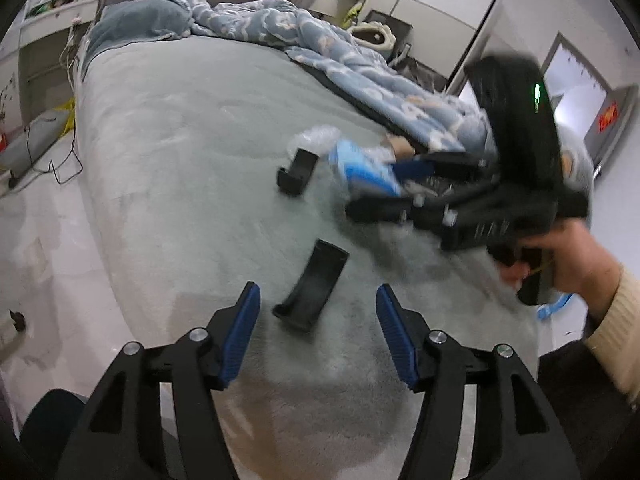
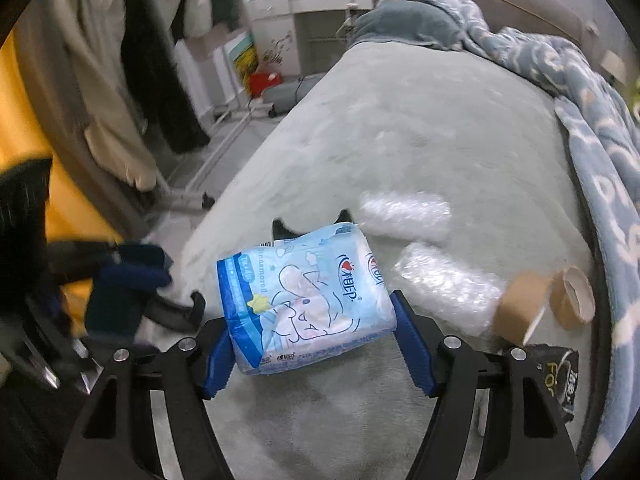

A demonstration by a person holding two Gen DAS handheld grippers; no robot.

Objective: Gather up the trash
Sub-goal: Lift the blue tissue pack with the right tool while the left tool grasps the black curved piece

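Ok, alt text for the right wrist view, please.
The right gripper holds a blue-and-white tissue pack between its fingers above a grey-green bed. Beyond it lie two clear plastic wrappers, two cardboard tape cores and a rumpled blue blanket.

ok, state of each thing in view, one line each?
left tongs: open, empty
right tongs: shut on tissue pack
tissue pack: held, off the bed
bubble wrap: lying on bed
tape rolls: on bed, on their sides
black clip: lying loose on bed
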